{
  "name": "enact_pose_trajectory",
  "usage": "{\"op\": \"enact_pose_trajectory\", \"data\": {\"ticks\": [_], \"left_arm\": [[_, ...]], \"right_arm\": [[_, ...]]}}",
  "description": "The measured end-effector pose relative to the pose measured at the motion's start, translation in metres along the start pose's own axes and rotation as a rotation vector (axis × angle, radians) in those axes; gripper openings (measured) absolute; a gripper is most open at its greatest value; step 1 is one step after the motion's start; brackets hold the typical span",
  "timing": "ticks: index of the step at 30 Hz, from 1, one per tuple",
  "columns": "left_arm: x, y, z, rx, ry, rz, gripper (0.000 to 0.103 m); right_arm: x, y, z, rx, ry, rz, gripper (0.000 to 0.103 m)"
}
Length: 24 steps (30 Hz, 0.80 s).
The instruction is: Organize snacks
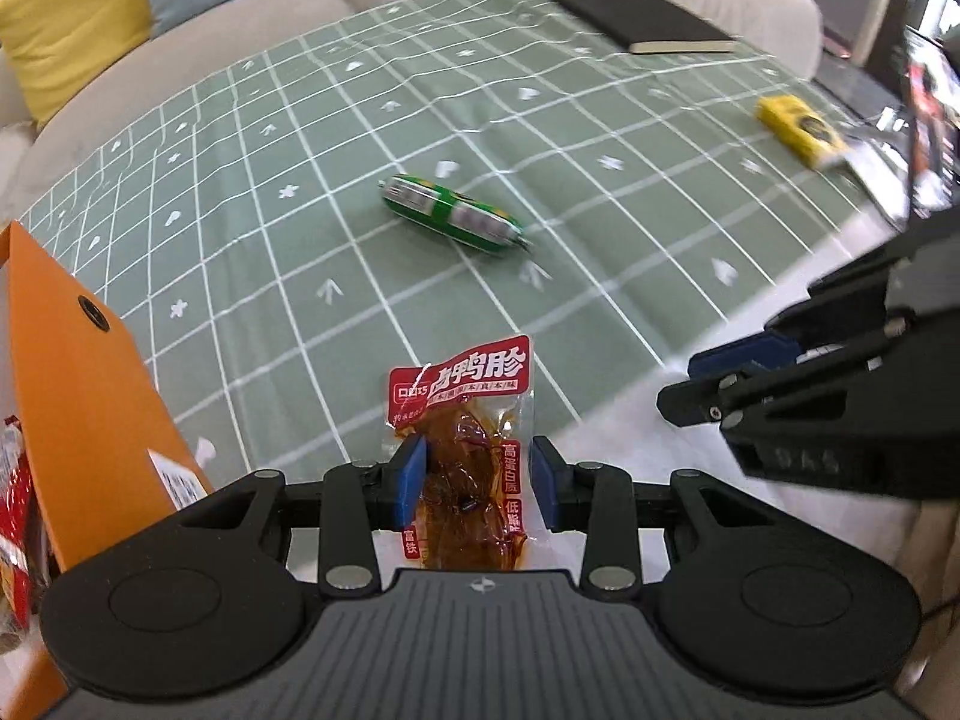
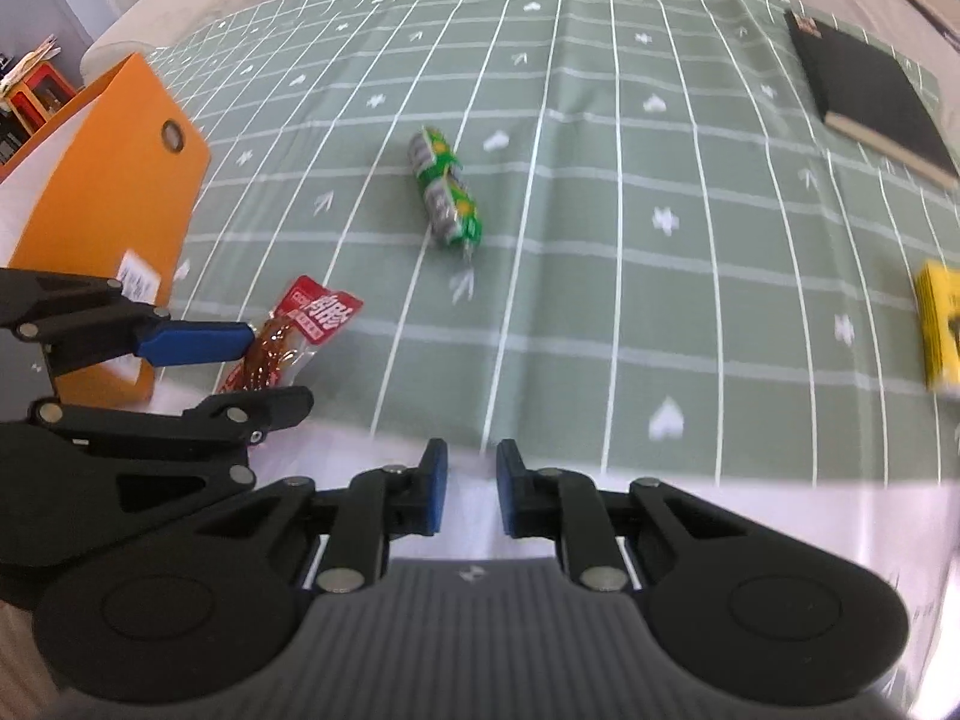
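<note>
My left gripper (image 1: 480, 474) is shut on a red-topped clear packet of brown braised meat (image 1: 462, 378), its blue pads pressing on both sides. It hangs just above the table's near edge, beside the orange box (image 1: 78, 372). The right wrist view shows that left gripper (image 2: 270, 366) with the packet (image 2: 324, 312) next to the orange box (image 2: 120, 180). My right gripper (image 2: 471, 480) has a narrow gap and nothing between its pads; it shows at the right in the left wrist view (image 1: 681, 384). A green sausage snack (image 1: 450, 213) (image 2: 447, 192) lies mid-table. A yellow packet (image 1: 795, 126) (image 2: 942, 324) lies at the right.
A green checked tablecloth (image 2: 660, 300) covers the table. A black notebook (image 1: 636, 12) (image 2: 864, 84) lies at the far right. Red snack bags (image 1: 15, 510) show inside the orange box. A sofa with a yellow cushion (image 1: 72, 30) stands behind the table.
</note>
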<state>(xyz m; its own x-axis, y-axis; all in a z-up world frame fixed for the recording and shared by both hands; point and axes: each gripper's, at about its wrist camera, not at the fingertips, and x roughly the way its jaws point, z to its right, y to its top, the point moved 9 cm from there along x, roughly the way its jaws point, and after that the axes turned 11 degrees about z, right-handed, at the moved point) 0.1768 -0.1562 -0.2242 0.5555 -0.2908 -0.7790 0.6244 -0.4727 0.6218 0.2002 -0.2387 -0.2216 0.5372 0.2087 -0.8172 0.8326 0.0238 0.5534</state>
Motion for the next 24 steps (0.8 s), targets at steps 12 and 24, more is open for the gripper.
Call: {"op": "enact_pose_trajectory", "data": {"ticks": [12,24], "left_arm": [[-0.021,-0.016,-0.014,-0.111,0.049,0.123,0.070],[-0.011,-0.031,-0.021,-0.247,0.115,-0.062,0.079]], "right_arm": [[-0.014,0.016,-0.009,-0.083,0.036,0.160,0.043],[0.031,0.073,-0.030,-0.289,0.004,0.274,0.047]]}}
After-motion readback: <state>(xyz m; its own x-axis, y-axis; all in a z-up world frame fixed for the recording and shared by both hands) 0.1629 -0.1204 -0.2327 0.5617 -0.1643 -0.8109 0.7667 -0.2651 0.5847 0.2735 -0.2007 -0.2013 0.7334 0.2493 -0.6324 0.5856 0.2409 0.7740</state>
